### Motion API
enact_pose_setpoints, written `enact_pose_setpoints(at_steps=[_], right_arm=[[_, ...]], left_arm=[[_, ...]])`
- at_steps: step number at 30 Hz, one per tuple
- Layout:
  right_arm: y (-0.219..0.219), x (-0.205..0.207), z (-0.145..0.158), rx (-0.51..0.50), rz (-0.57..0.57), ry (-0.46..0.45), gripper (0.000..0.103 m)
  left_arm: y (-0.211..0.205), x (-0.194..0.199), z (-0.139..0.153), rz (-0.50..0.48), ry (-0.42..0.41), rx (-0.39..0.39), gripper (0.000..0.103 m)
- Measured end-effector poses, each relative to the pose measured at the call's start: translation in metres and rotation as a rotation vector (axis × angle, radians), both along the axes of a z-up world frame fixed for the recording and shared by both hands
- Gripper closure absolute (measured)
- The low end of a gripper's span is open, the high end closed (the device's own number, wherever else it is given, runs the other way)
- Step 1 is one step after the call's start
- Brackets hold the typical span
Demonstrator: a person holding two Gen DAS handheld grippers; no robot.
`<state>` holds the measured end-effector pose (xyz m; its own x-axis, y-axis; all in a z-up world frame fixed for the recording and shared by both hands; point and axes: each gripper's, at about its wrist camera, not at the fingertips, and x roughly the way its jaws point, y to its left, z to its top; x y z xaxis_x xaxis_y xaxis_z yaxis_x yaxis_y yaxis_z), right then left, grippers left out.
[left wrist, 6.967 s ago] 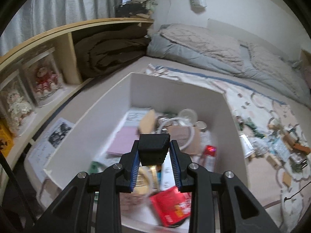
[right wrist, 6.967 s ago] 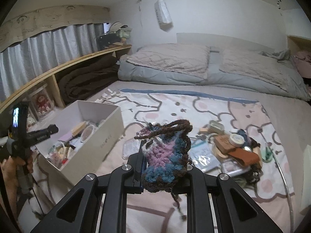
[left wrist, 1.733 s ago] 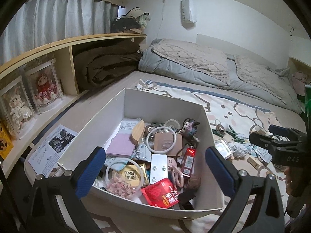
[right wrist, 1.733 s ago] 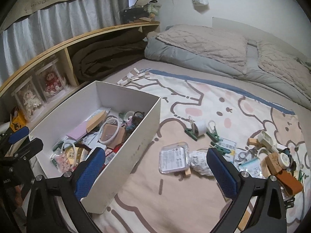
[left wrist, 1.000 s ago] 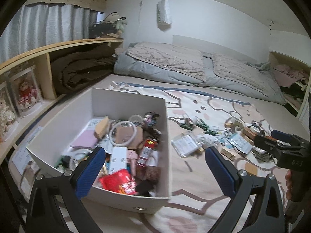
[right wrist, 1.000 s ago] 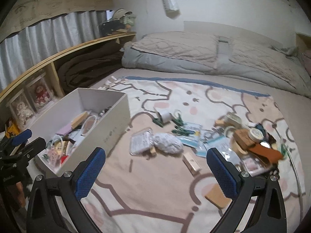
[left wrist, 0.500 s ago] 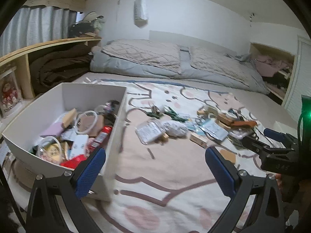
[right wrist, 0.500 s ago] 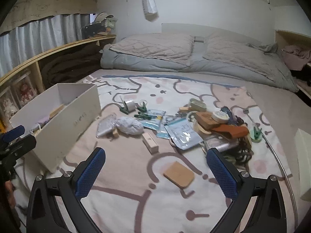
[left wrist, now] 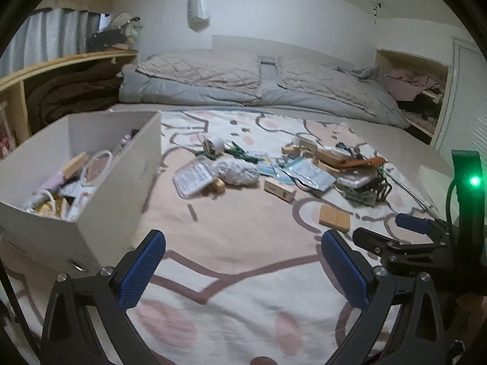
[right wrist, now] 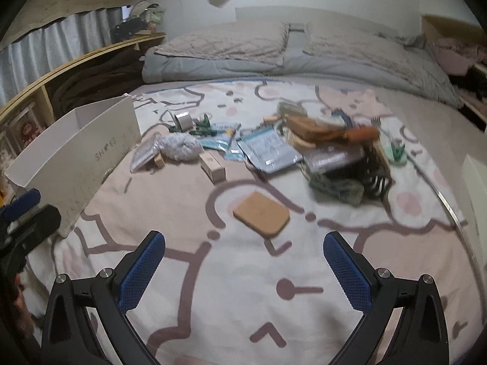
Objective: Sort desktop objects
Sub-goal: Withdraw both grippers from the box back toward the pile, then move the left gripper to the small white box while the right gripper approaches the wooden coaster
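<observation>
where motion blurs, the clutter smears together.

Pretty clearly somebody's bedroom at home: straight ahead of the claw there's a bed with a cartoon-print blanket and rumpled grey pillows at the far end, a wooden shelf with grey curtains off to the left.

A white box sat at the left, holding small items. To its right, a cork pad lay flat, nearest; packets and clutter were scattered farther off.
</observation>
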<state>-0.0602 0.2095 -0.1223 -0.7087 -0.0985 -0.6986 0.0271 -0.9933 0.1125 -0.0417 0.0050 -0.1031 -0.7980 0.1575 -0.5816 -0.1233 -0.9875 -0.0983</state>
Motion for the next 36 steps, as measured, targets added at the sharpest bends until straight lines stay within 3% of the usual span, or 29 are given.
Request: enact_pose_setpoints(at_steps=[7,20,24,36], right_arm=[[0.008,-0.005,-0.018,-0.014,-0.039,-0.064,0.0],[0.016,-0.035,-0.031,-0.012,-0.08,-0.11,0.0],[0.015,-0.053,-0.025,-0.008,-0.091,-0.102,0.0],[-0.001,-0.14,-0.014,-0.116,-0.112,-0.111,0.0]], left_arm=[[0.01,-0.008,-0.019,-0.008,-0.057,0.013,0.0],[0.014,-0.021,-0.031,0.011,-0.087,0.038,0.0],[0.012,-0.022,-0.033,0.016,-0.09,0.037,0.0],[-0.006,-0.021,-0.035,0.05,-0.089,0.043,0.0]])
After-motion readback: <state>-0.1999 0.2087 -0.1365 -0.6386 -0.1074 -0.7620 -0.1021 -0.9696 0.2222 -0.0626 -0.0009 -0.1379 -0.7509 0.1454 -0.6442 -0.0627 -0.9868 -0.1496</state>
